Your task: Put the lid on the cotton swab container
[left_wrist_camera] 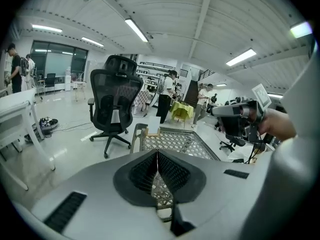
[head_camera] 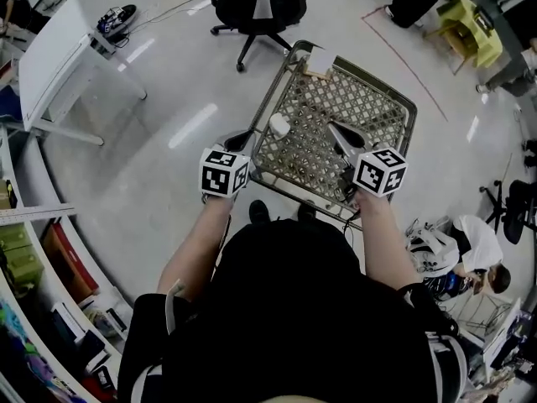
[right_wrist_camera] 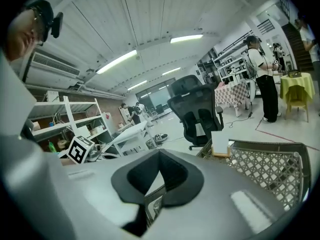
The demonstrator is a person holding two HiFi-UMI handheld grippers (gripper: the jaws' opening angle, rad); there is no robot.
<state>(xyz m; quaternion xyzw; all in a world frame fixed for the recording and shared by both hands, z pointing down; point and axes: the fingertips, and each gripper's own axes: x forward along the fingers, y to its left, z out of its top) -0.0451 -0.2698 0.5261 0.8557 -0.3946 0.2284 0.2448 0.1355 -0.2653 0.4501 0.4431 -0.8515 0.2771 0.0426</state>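
left gripper [left_wrist_camera: 157, 153], right gripper [right_wrist_camera: 159, 154] closed, white container [head_camera: 279, 125] in cart [head_camera: 361, 76], axis unclear

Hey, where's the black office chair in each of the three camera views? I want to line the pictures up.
Head view: the black office chair is at the top edge, near centre, beyond the lattice table.
Left gripper view: the chair stands left of centre, beyond the table's far left corner.
Right gripper view: the chair is right of centre, behind the table.
Shared landmark: the lattice table.

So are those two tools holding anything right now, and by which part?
Nothing is held: the left hand-held gripper and the right hand-held gripper are both shut, empty.
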